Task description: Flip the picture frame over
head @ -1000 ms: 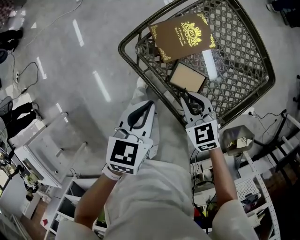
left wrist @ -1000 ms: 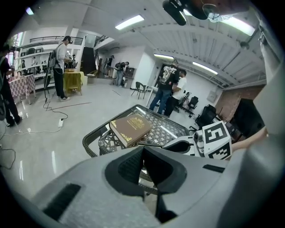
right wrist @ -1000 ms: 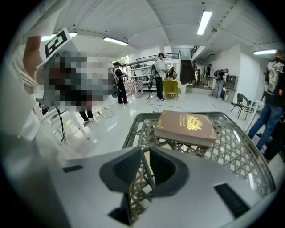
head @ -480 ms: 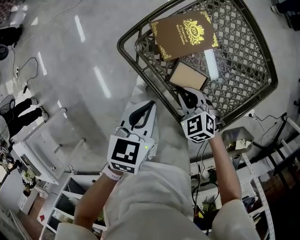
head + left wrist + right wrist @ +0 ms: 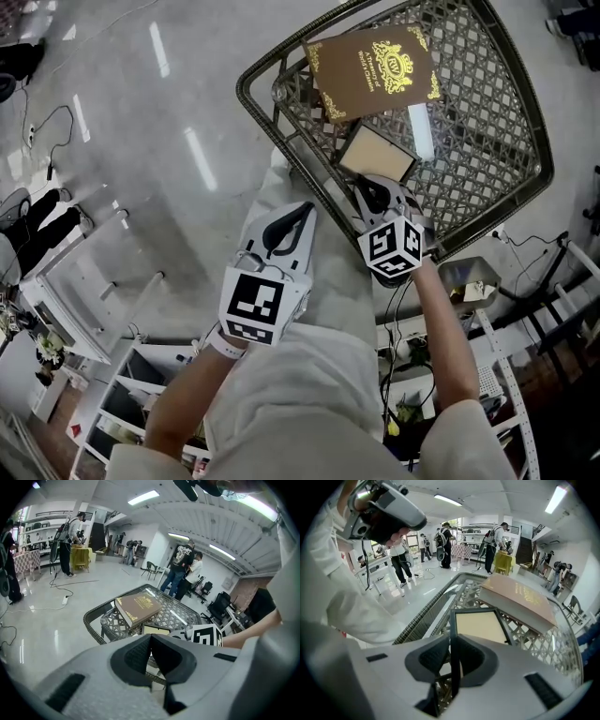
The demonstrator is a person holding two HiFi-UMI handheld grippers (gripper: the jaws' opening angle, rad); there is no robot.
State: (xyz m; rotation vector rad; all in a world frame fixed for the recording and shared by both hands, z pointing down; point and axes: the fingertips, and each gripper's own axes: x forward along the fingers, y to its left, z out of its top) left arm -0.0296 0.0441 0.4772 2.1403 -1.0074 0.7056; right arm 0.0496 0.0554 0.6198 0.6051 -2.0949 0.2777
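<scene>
The picture frame (image 5: 377, 154) lies flat on the lattice table (image 5: 258, 66), a dark rim around a tan panel, close to the near edge. My right gripper (image 5: 376, 190) is shut on the frame's near edge; in the right gripper view the thin dark rim (image 5: 453, 634) runs between the jaws and the tan panel (image 5: 480, 626) spreads out beyond. My left gripper (image 5: 301, 210) hangs off the table's near left side, shut with nothing in it. The left gripper view shows the frame (image 5: 157, 630) over its jaws.
A brown book with gold print (image 5: 375, 58) lies on the table beyond the frame, a white tube (image 5: 422, 131) to the frame's right. White shelving (image 5: 84, 300) stands at lower left, a metal cart (image 5: 469, 277) at right. Cables (image 5: 47, 150) trail on the floor. People (image 5: 185, 569) stand far off.
My right gripper has rolled, turning its marker cube, and edged forward onto the frame's near edge. The left gripper and the frame have hardly moved.
</scene>
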